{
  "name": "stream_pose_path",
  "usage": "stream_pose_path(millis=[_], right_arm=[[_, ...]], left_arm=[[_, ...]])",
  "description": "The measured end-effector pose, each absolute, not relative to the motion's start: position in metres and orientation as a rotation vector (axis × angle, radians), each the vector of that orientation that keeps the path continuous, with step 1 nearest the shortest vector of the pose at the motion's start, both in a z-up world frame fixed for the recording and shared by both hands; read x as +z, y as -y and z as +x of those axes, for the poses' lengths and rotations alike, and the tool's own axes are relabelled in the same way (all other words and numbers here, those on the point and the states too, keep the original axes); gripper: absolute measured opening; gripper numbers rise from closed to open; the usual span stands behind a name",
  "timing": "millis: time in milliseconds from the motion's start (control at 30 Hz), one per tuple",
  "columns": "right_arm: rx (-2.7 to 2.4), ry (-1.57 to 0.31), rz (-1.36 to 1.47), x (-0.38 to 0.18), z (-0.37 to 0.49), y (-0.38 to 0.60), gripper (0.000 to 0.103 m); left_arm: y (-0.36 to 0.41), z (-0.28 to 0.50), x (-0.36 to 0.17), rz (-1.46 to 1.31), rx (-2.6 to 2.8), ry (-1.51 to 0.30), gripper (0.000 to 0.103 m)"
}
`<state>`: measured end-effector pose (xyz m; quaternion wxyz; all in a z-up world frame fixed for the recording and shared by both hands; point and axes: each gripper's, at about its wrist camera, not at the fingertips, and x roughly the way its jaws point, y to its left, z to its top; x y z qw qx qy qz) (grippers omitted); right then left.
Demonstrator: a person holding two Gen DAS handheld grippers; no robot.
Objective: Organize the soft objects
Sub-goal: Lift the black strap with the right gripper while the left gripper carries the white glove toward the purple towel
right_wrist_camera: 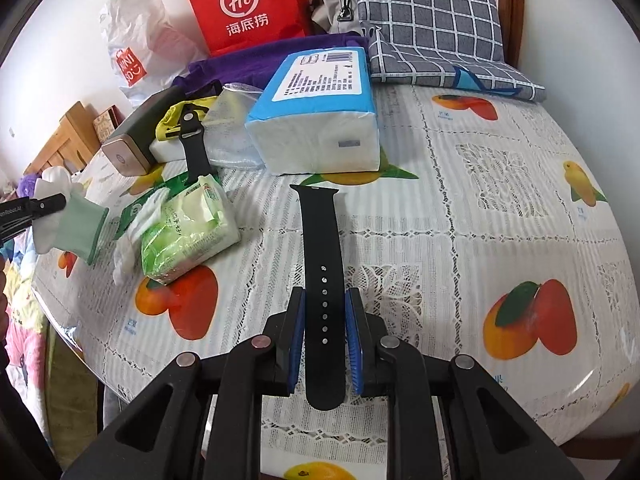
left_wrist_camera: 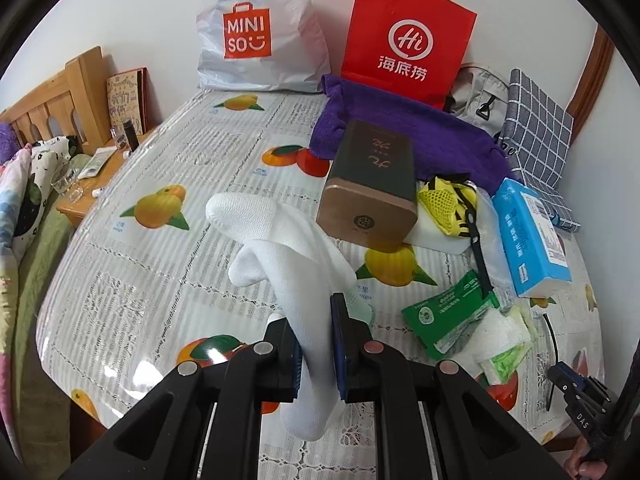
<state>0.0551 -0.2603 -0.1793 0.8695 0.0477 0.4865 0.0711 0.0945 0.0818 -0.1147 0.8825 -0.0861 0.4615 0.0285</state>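
My left gripper [left_wrist_camera: 314, 344] is shut on a pair of white socks [left_wrist_camera: 280, 240] with pale green cuffs, held above the round table with the toes hanging forward. The socks also show at the left edge of the right wrist view [right_wrist_camera: 76, 220]. My right gripper [right_wrist_camera: 325, 336] is shut on a black watch strap [right_wrist_camera: 320, 248], which sticks out forward over the fruit-print tablecloth [right_wrist_camera: 500, 216]. A second black strap [right_wrist_camera: 194, 148] lies across yellow mesh fabric [right_wrist_camera: 176, 116]. A purple towel [left_wrist_camera: 400, 124] lies at the back.
A blue tissue pack [right_wrist_camera: 316, 112], green wet-wipe packs [right_wrist_camera: 184, 228] and a dark box [left_wrist_camera: 372, 184] crowd the table's middle. A red paper bag [left_wrist_camera: 408, 36], a Miniso bag [left_wrist_camera: 260, 32] and a checked cushion [right_wrist_camera: 432, 20] stand at the wall. A bed [left_wrist_camera: 28, 208] lies to the left.
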Motion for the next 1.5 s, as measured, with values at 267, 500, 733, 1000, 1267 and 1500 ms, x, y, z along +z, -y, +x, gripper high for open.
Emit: stream_pose_path(millis=[267, 500, 733, 1000, 1267, 1500], right_arm=[[0.181, -0.964, 0.101, -0.146, 0.054, 0.257, 0.019], [0.182, -0.897, 0.095, -0.108, 0.069, 0.257, 0.019], [0.172, -0.844, 0.09, -0.075, 0.103, 0.258, 0.019], [0.174, -0.817, 0.1, -0.052, 0.15, 0.252, 0.019], [0.182, -0.824, 0.134, -0.046, 0.2, 0.247, 0.02], [0.198, -0.823, 0.123, -0.051, 0.243, 0.238, 0.019]], left_arm=[[-0.079, 0.097, -0.085, -0.173, 0.043, -0.915, 0.013], [-0.073, 0.111, -0.056, -0.147, 0.025, -0.872, 0.013], [-0.07, 0.134, -0.036, -0.117, 0.035, -0.846, 0.013], [-0.07, 0.171, -0.023, -0.104, 0.04, -0.821, 0.013], [-0.065, 0.222, -0.021, -0.069, 0.043, -0.82, 0.013], [-0.054, 0.263, -0.028, -0.046, 0.022, -0.832, 0.013]])
